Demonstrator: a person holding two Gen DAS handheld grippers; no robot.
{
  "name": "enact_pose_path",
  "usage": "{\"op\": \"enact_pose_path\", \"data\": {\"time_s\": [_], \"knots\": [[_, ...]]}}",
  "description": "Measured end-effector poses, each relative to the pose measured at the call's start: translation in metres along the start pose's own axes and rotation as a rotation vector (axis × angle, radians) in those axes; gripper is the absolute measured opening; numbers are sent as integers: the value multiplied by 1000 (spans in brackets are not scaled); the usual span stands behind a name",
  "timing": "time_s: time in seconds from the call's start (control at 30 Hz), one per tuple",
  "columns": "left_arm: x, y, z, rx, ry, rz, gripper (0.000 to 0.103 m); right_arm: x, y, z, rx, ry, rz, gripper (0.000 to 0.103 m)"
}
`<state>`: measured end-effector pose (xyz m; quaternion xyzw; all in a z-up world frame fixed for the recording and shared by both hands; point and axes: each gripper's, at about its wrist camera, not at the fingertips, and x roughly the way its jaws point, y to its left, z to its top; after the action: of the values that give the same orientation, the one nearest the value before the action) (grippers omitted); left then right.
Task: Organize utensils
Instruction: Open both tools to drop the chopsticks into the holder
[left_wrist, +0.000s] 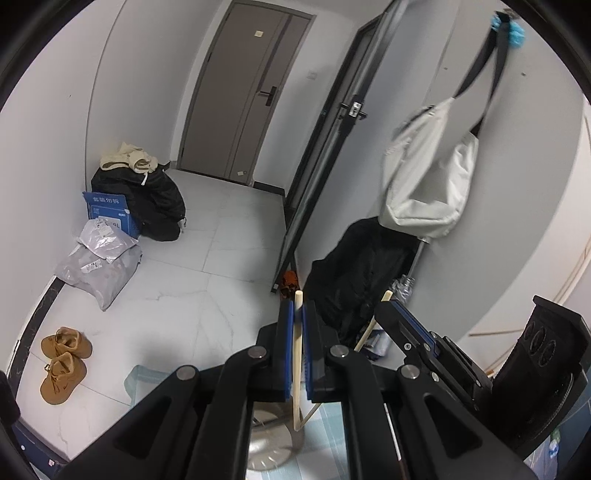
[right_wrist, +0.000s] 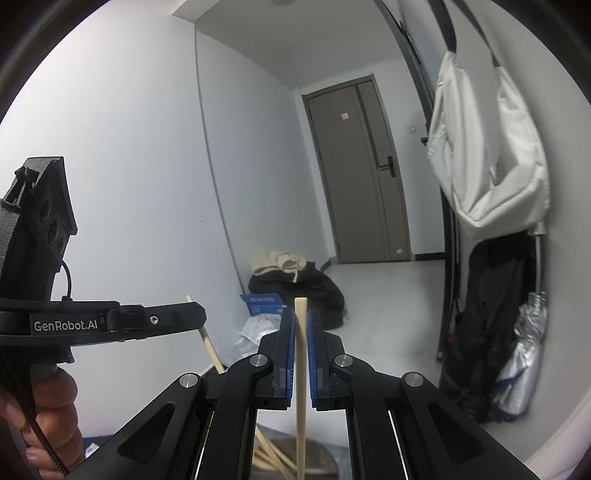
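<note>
1. Left tool (left_wrist: 298, 317): blue pads closed tight on a wooden chopstick (left_wrist: 297, 354), held upright, its tip just above the pads, its lower end over a metal container (left_wrist: 269, 446).
2. Right tool (right_wrist: 302, 325): pads closed on a second wooden chopstick (right_wrist: 301, 369), upright, with loose chopsticks (right_wrist: 267, 456) below it.
3. The person's hand (right_wrist: 44, 417) grips the left tool's handle.
4. Beyond: white tiled floor (left_wrist: 229, 236), tan boots (left_wrist: 62, 363), grey parcels (left_wrist: 99, 266), dark clothing pile (left_wrist: 155, 199).
5. Far: white bag (left_wrist: 428, 177) hanging on the wall, grey door (left_wrist: 240, 92) closed.
</note>
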<state>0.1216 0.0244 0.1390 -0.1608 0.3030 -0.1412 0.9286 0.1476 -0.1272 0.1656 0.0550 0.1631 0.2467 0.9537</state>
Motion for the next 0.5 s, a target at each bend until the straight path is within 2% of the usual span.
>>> {"op": "enact_pose_path", "data": {"time_s": [0.33,0.5], "knots": [[39,32,-11,-17,31,45,1,47,-2,-17,-54,45,17,5],[39,38,-18,-28,32,41,1,55,-3,-27,-72,62,21,5]]}}
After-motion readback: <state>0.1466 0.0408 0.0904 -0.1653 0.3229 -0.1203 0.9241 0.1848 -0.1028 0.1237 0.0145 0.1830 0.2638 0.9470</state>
